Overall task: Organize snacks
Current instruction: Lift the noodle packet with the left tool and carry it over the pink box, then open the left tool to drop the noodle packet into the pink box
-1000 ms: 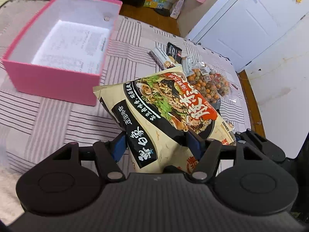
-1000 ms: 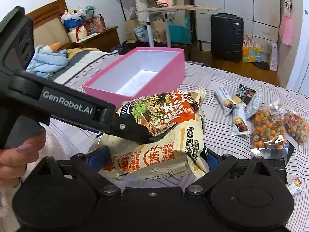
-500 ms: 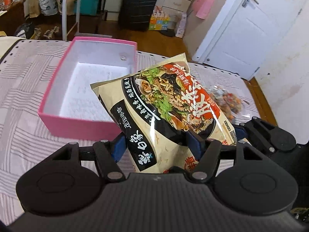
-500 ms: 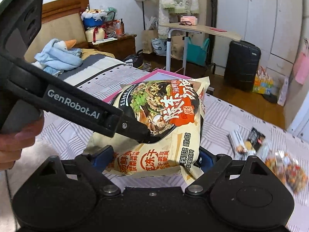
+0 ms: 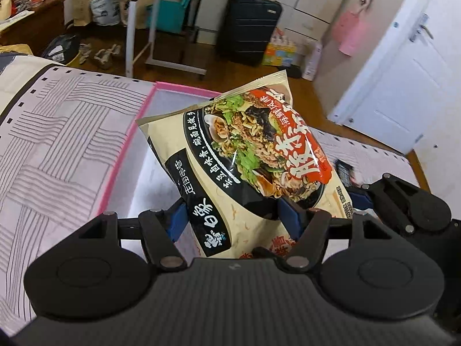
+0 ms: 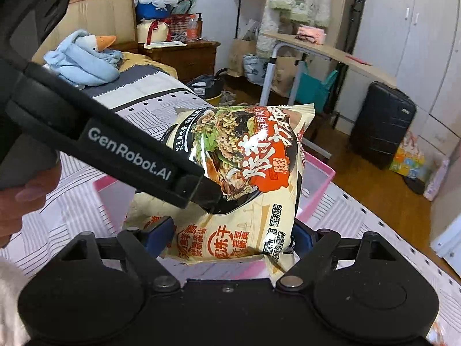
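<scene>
A cream, black and red instant noodle packet (image 5: pixel 245 158) is held in the air by both grippers, over the open pink box (image 5: pixel 121 155) on the striped bedspread. My left gripper (image 5: pixel 233 216) is shut on the packet's near edge. My right gripper (image 6: pixel 233 236) is shut on the same packet (image 6: pixel 245 173) at its lower edge. The left gripper's black arm (image 6: pixel 129 158) crosses the right wrist view from the left. The pink box's far wall (image 6: pixel 319 184) shows behind the packet. The packet hides most of the box's inside.
The striped bedspread (image 5: pixel 57 150) lies left of the box. A small dark snack packet (image 5: pixel 344 170) lies on the bed to the right. Beyond the bed are a black suitcase (image 5: pixel 247 26), a folding desk (image 6: pixel 322 49) and a white door (image 5: pixel 403 92).
Both grippers have carried the noodle packet up and forward from beside the other snacks to over the pink box. The box is now under the packet.
</scene>
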`<state>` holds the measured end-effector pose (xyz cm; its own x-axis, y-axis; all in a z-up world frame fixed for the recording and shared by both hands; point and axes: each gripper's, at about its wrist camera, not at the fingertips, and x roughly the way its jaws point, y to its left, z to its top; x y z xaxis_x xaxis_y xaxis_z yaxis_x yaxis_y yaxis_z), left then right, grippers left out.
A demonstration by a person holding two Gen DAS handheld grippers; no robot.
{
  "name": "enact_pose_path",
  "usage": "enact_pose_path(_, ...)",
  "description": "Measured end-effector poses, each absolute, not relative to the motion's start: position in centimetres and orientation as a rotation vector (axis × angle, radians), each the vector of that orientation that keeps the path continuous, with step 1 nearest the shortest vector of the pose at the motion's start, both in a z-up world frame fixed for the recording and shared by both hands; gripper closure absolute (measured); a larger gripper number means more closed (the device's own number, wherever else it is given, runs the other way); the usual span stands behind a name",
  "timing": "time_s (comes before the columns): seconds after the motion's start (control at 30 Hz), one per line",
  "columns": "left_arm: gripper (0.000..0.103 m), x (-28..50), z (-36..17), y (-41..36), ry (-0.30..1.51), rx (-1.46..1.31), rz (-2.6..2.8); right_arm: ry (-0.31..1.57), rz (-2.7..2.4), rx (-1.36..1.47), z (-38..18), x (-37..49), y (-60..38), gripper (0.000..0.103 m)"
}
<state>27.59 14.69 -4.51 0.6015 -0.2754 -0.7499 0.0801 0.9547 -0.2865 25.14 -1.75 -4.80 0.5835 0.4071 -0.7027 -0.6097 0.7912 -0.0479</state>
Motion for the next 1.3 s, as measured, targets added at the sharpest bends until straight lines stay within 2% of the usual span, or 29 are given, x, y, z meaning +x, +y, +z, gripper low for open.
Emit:
enact_pose_path(0.4, 0.037, 31.8, -9.9, 15.4, 0.983, -0.274, -0.095, 0.782, 0.787, -0.538, -8.4, 30.4, 0.4, 0.017)
enact_pose_path(0.7, 0.038, 32.3, -10.9, 14.9, 0.990, -0.267, -0.083, 0.810, 0.844, -0.610, -8.2, 31.4, 0.7, 0.020)
enact_pose_path(0.97, 0.038, 32.9, -11.8, 15.0, 1.087, -0.354, -0.117, 0.792, 0.840, -0.705, -8.7, 31.6, 1.0, 0.020)
enact_pose_path(1.03, 0.037, 33.6, -12.7, 15.6, 1.111, -0.414, -0.107, 0.782, 0.817, -0.724, -9.0, 32.0, 1.4, 0.018)
enact_pose_path(1.17, 0.034, 33.8, -12.8, 16.7, 1.037, -0.446, -0.075, 0.703, 0.720, -0.753, -9.1, 32.0, 2.1, 0.014)
enact_pose_path(1.3, 0.033, 33.2, -12.1, 16.1, 0.998, -0.350, -0.059, 0.718, 0.674, -0.732, -9.1, 31.7, 1.6, 0.015)
